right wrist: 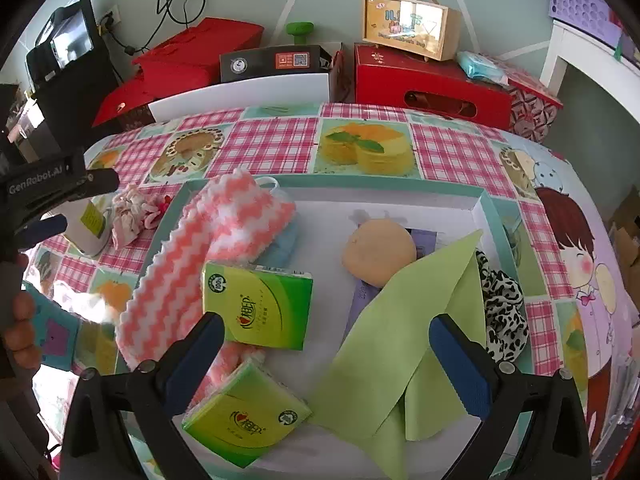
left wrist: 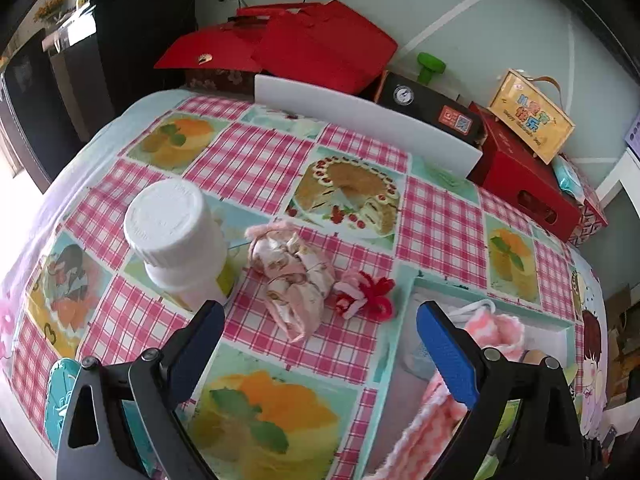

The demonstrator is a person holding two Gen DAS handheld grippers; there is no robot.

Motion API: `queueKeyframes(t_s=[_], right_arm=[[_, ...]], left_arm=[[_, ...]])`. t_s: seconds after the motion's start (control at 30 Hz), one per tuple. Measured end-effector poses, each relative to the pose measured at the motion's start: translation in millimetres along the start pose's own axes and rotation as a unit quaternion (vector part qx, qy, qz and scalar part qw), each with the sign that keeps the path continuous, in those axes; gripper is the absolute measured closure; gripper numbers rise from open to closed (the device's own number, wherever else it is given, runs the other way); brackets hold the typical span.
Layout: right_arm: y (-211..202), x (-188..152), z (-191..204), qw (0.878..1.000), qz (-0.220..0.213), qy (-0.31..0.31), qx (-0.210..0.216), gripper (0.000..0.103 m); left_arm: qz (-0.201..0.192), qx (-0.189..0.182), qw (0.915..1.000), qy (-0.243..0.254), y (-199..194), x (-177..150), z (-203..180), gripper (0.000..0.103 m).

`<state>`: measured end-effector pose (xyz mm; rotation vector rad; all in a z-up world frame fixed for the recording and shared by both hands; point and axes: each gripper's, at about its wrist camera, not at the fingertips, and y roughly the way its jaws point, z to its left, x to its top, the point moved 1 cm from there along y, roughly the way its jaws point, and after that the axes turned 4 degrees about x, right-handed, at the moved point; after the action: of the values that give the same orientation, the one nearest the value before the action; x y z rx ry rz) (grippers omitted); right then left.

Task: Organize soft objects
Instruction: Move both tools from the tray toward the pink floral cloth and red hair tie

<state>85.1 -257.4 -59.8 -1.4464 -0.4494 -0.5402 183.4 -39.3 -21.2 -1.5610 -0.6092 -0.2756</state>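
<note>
Left wrist view: the left claw [left wrist: 320, 344] is spread wide and holds nothing, positioned above the worktop [left wrist: 280, 152] with its checked, cake-printed cover. Directly ahead of the claw lies a crumpled floral cloth bundle [left wrist: 294, 270], with a small red-and-pink knitted piece [left wrist: 366, 294] touching its right side. A white plastic bottle [left wrist: 178, 236] stands upright just left of the bundle. At lower right, the teal-rimmed tray [left wrist: 560, 326] contains a pink-and-white zigzag knit [left wrist: 496, 330], partly hidden behind the right finger. Red boxes [left wrist: 524, 190] stand beyond the far worktop edge. Right wrist view: the right claw [right wrist: 326, 360] is likewise spread wide and empty, positioned over the tray [right wrist: 490, 210]. Inside the tray, the zigzag knit [right wrist: 188, 280] drapes over the left rim; two green tissue packs [right wrist: 262, 308] lie beside it, one near the left finger and one lower. A peach-coloured round soft item [right wrist: 378, 250] sits mid-tray, touching a green cloth [right wrist: 404, 344], and a black-and-white spotted fabric [right wrist: 504, 320] lies against the right wall. The floral bundle [right wrist: 128, 214] and the bottle [right wrist: 90, 228] remain outside the tray at left, beneath the other device.
</note>
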Motion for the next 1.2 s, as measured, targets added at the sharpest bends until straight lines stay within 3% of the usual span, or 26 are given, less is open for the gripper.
queueKeyframes(t_s=[0.3, 0.6, 0.8, 1.0, 1.2], right_arm=[[-13.6, 20.6, 1.7, 0.999, -0.034, 0.019, 0.023, 0.0], [-16.3, 43.8, 21.0, 0.999, -0.043, -0.012, 0.026, 0.0], [-13.8, 62.6, 37.8, 0.997, -0.053, -0.041, 0.044, 0.0], [-10.6, 80.6, 56.3, 0.993, -0.07, -0.072, 0.063, 0.0], [1.2, 96.6, 65.2, 0.99, -0.065, -0.079, 0.101, 0.0]], left_arm=[[-0.009, -0.022, 0.9996, -0.014, -2.2, 3.7, 8.6, 0.006], [-0.007, -0.041, 0.9983, -0.041, 1.9, 9.0, 20.8, 0.005], [-0.047, -0.053, 0.9957, -0.06, -2.8, 12.7, 31.6, 0.002], [-0.011, -0.073, 0.9941, -0.08, 5.9, 13.9, 42.7, 0.002], [0.003, -0.065, 0.9933, -0.095, 11.4, 11.7, 46.1, 0.002]])
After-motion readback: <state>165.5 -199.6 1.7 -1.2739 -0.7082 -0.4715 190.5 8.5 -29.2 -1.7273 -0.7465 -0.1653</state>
